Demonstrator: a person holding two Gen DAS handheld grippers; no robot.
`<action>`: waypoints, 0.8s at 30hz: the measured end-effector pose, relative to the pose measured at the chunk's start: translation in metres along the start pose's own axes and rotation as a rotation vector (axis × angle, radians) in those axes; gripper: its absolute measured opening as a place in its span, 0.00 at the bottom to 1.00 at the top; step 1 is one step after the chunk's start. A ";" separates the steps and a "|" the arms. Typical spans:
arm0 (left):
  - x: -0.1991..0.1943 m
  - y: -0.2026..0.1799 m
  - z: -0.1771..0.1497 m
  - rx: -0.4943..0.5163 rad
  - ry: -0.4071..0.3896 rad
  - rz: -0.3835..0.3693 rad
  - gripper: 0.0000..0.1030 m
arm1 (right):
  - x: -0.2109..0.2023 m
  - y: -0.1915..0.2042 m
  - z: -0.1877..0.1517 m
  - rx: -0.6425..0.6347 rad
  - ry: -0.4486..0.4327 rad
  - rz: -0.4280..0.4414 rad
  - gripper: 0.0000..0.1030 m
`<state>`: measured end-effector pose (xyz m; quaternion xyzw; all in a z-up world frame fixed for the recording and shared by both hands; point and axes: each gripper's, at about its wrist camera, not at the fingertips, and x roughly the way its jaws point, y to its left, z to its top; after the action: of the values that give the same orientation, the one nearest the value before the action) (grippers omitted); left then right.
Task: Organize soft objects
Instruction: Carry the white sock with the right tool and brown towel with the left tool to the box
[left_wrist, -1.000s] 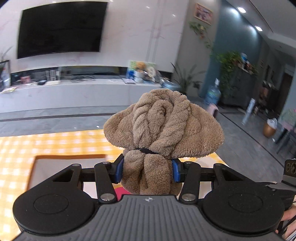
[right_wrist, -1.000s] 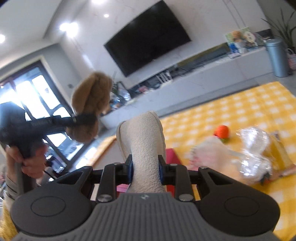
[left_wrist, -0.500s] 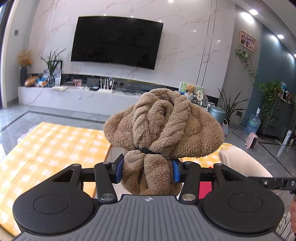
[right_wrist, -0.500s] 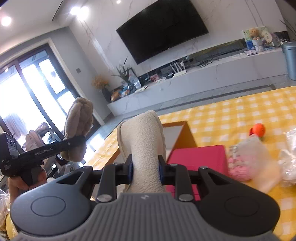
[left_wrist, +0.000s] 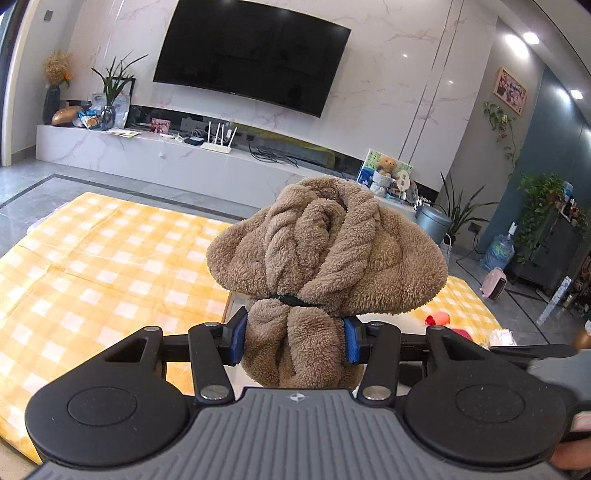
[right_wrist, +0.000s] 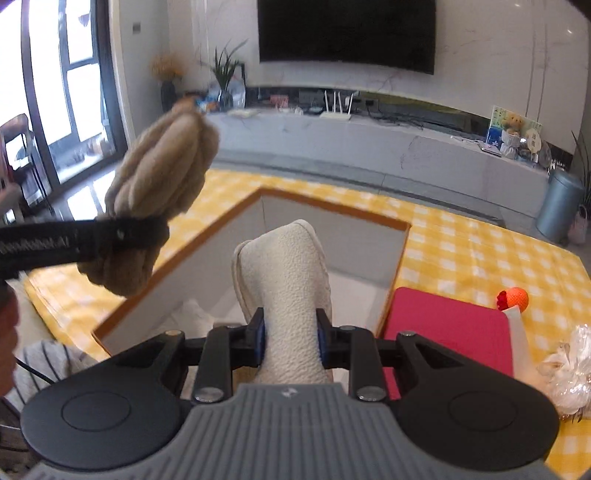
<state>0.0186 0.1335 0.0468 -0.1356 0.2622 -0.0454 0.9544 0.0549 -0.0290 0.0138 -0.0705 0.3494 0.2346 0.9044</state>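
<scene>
**Both bundles carried in over the open box**

Over the last second I have swung both hands across, and the views have turned with them: the white box with the wooden rim (right_wrist: 334, 212), off to one side before, now lies straight ahead under my right hand. I judge the carry nearly done and the drop into the box next.

On the left, my left hand-held gripper (left_wrist: 295, 341) is clamped on the waist of the brown towel bundle (left_wrist: 327, 254), the blue pads pressing its sides just below a thin black band. It is thick, fuzzy fleece, twisted into rope-like folds that swell into a mushroom shape above the jaws. It hangs in the air above the yellow checked tabletop (left_wrist: 92, 266).

On the right, my right hand-held gripper (right_wrist: 290, 341) is closed narrowly on the cream towel roll (right_wrist: 286, 280), a nubbly, upright, rounded column, poised over the box. Beside the box lie a flat red pad (right_wrist: 448, 325), an orange ball (right_wrist: 517, 297) and a crinkly clear bag (right_wrist: 572, 365).
</scene>
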 end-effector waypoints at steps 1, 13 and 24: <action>-0.002 0.002 0.000 0.003 -0.001 0.000 0.55 | 0.006 0.005 -0.001 -0.018 0.011 -0.008 0.24; -0.006 0.010 -0.003 -0.039 0.002 0.004 0.55 | 0.053 0.031 -0.022 -0.224 0.179 -0.254 0.34; -0.004 0.017 -0.001 -0.040 0.008 -0.018 0.55 | 0.017 0.024 -0.013 -0.179 0.137 -0.102 0.87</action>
<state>0.0146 0.1503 0.0430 -0.1565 0.2656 -0.0491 0.9500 0.0467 -0.0051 -0.0062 -0.1847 0.3841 0.2131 0.8792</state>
